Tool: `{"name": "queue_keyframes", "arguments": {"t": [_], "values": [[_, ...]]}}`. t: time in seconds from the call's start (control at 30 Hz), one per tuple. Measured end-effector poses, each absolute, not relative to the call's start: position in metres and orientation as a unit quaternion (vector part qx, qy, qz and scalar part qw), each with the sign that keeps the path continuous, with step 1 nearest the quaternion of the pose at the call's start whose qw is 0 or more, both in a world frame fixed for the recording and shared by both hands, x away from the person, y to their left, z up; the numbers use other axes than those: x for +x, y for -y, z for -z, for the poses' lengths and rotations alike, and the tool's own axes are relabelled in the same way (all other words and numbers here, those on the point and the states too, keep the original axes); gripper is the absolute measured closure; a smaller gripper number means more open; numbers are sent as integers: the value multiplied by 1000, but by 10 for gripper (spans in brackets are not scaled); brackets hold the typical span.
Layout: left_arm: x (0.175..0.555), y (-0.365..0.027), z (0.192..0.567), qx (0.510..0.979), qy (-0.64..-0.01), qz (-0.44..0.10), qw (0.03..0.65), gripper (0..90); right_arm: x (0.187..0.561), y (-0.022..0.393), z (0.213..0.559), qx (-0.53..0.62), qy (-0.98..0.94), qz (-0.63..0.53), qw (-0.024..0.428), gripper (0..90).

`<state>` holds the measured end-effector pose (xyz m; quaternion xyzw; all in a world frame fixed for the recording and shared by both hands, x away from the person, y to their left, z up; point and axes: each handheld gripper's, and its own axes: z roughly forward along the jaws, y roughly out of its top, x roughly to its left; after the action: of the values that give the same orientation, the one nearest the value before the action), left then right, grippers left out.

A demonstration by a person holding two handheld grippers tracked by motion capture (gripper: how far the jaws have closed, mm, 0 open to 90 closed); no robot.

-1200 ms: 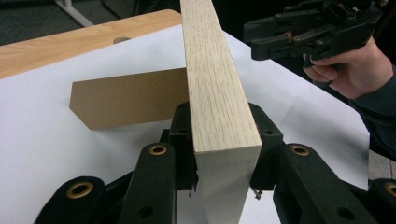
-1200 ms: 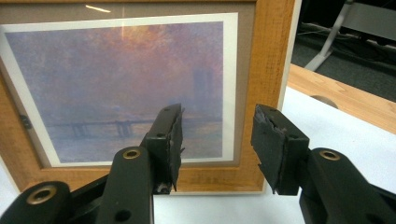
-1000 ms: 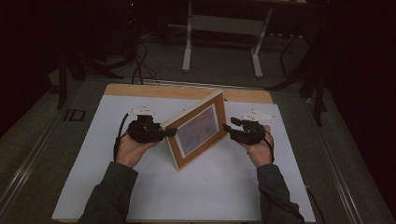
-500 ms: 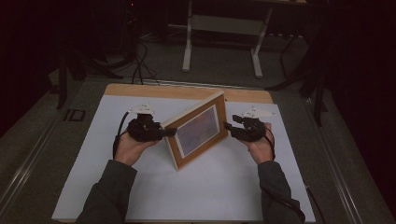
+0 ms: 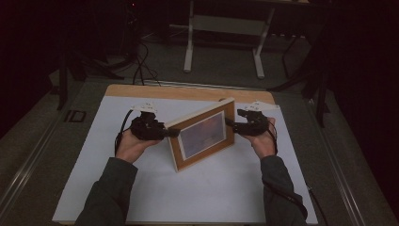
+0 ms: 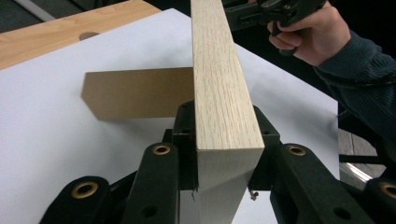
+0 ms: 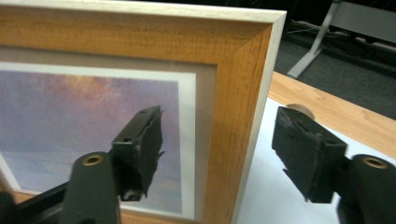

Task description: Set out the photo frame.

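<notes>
Two grippers: both work on one picture frame (image 5: 203, 134), which stands on its lower edge on the white sheet (image 5: 188, 188) near the middle of the desk (image 5: 188, 92).
Left jaws: the left gripper (image 6: 224, 154) is clamped on the frame's pale wooden edge, one jaw pressed to each face, at the frame's left end.
Right jaws: the right gripper (image 7: 219, 154) stands wide, one jaw before the glass and one behind the back, with a clear gap on the rear side; nothing is gripped.
Frame: upright, leaning back slightly, its picture face turned toward the near edge; the brown easel stand (image 6: 140, 93) is swung out behind it on the far side.
Right hand: the person's right hand (image 5: 263, 141) holds its gripper level with the frame's right rail.
Step in hand, as a judgement: steadying or placing the frame so it rests on its stand.
Doing it well: close the right jaws on the wooden rail, not the glass; keep the left hold firm until the stand bears the weight.
Risk: releasing both ends together could let the frame tip forward.
</notes>
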<state>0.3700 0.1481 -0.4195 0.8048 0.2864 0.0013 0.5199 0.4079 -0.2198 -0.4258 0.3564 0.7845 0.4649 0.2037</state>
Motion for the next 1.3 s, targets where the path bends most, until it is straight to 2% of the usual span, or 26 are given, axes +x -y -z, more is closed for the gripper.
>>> {"name": "queue_keyframes", "arguments": {"t": [0.43, 0.57, 0.7, 0.73, 0.9, 1.0, 1.3], "values": [[388, -150, 421, 814, -250, 25, 524, 724, 431, 218, 432, 352, -788, -483, 147, 180], [391, -147, 419, 818, -250, 20, 518, 724, 433, 217, 434, 345, -791, -487, 132, 201], [392, -145, 419, 820, -259, 4, 510, 721, 432, 217, 435, 350, -790, -484, 139, 206], [394, -144, 418, 820, -275, -20, 501, 719, 430, 221, 435, 353, -786, -490, 134, 274], [397, -144, 419, 816, -287, -36, 500, 686, 423, 227, 436, 347, -789, -490, 130, 342], [400, -140, 420, 818, -299, -55, 488, 664, 418, 232, 437, 347, -786, -494, 130, 431], [407, -141, 425, 798, -337, -74, 494, 572, 406, 237, 440, 344, -785, -497, 138, 542]]}}
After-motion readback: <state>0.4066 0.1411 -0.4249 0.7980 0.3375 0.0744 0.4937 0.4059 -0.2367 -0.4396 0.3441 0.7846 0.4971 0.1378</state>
